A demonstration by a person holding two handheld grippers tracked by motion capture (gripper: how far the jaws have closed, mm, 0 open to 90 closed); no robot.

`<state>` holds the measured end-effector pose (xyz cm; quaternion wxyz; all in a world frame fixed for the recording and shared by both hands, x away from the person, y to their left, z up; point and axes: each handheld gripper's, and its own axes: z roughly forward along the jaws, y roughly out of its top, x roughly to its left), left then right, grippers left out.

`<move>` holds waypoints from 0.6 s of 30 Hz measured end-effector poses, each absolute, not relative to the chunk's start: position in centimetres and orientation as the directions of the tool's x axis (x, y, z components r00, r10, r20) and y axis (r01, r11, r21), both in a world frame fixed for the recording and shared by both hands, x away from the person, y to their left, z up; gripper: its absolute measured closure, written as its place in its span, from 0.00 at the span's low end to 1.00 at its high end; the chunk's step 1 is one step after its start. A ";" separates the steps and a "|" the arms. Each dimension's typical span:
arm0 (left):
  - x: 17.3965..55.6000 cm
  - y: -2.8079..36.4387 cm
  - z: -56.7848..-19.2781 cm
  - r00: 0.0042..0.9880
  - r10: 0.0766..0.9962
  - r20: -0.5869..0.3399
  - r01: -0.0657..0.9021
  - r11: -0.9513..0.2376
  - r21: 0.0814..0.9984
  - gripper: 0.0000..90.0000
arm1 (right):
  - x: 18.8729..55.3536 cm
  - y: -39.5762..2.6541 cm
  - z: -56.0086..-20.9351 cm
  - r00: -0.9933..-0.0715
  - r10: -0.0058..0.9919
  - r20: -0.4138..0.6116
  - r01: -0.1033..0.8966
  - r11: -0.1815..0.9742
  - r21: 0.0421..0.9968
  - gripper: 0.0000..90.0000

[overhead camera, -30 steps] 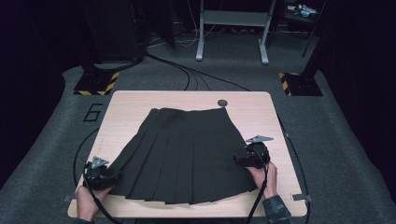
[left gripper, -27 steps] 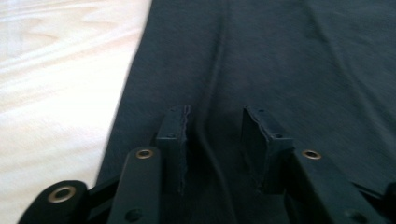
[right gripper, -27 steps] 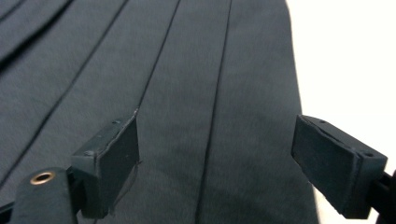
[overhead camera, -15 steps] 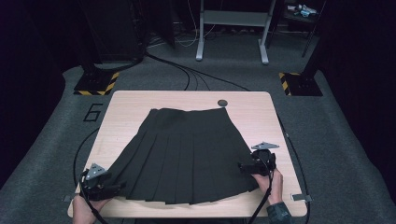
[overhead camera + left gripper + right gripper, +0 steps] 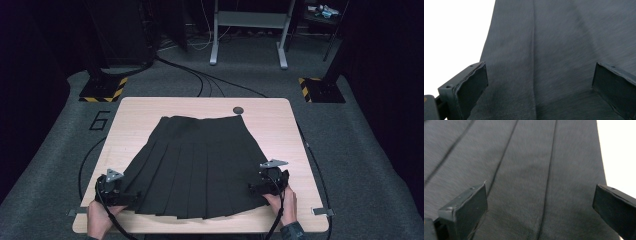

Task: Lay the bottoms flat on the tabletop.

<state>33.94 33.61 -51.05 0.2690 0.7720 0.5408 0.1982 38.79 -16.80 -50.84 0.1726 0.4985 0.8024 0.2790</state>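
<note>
The black pleated skirt (image 5: 195,167) lies spread flat on the counter (image 5: 280,125), its narrow waistband at the far side and its wide hem along the near edge, so its long axis from waist to hem runs straight away from the person. The left gripper (image 5: 134,197) sits at the hem's near-left corner and the right gripper (image 5: 252,189) at the near-right corner, each pointing inward across the cloth toward the other.

In the left gripper view the jaws have just been opening and now stand wide apart, with the skirt's side edge and a pleat line lying flat between them, unpinched. In the right gripper view the jaws have likewise just been opening and stand released, pleated cloth under the gap and bare counter to one side.

Both hands are equally near their own corners, so any next grasp likely means dropping straight onto the hem edge just ahead; the waistband is well apart from both, across the full length of the garment
</note>
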 end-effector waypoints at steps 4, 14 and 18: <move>33.8 33.5 -52.1 0.327 0.945 -0.002 0.737 -0.254 0.627 0.00 | 38.7 -17.3 -51.8 -0.429 0.903 0.024 0.719 0.325 0.615 0.00; 34.0 33.5 -52.3 0.318 0.948 -0.010 0.733 -0.239 0.636 0.00 | 38.8 -17.7 -52.0 -0.429 0.903 0.023 0.704 0.318 0.635 0.00; 34.4 33.2 -52.3 0.319 0.948 -0.012 0.731 -0.238 0.640 0.00 | 39.4 -18.0 -52.1 -0.419 0.908 0.025 0.707 0.309 0.636 0.00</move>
